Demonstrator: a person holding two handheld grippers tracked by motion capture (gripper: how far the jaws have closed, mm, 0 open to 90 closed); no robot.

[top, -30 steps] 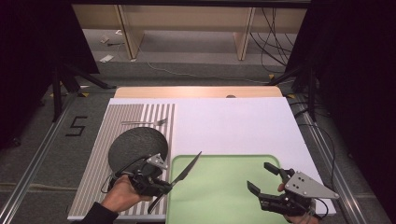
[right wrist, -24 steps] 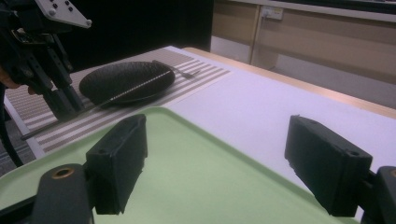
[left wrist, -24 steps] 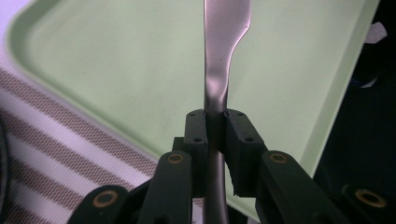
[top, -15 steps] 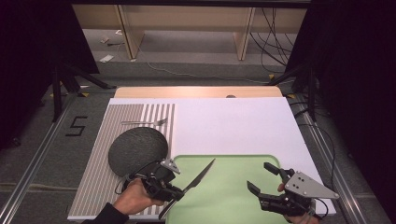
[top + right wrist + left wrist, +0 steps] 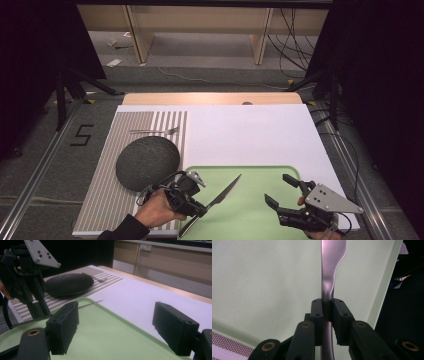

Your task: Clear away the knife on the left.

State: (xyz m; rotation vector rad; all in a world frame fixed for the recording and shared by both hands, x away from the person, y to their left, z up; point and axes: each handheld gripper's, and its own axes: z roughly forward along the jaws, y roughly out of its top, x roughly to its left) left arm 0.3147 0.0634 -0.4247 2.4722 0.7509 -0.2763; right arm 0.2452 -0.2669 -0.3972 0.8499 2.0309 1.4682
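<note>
Left hand-held gripper (image 5: pixel 197 209) has its jaws closed tight on the handle of a table knife (image 5: pixel 224 191), and the left gripper view shows why the grip sits where it does: the pads (image 5: pixel 316 311) pinch the narrow neck just below where the handle widens into the blade, so the blade runs straight out ahead of the jaws and cannot swing. Held that way, the knife hangs above the near left part of the green tray (image 5: pixel 250 220), blade slanting toward the tray's middle, which reads as a carry meant to end with the knife laid flat inside the tray rather than on the mat. The tray lies at the near edge of the counter (image 5: pixel 250 130), close to both hands, a sensible collecting spot. Right hand-held gripper (image 5: pixel 280 192) waits over the tray's right side with its jaws spread wide and nothing between them, apparently kept clear so the knife has room. Farther out, the dark round plate (image 5: pixel 147 162) rests on the striped placemat (image 5: pixel 107 200) along the counter's left edge, and a fork (image 5: pixel 155 131) lies beyond the plate toward the far left corner, both probably next for the tray.
</note>
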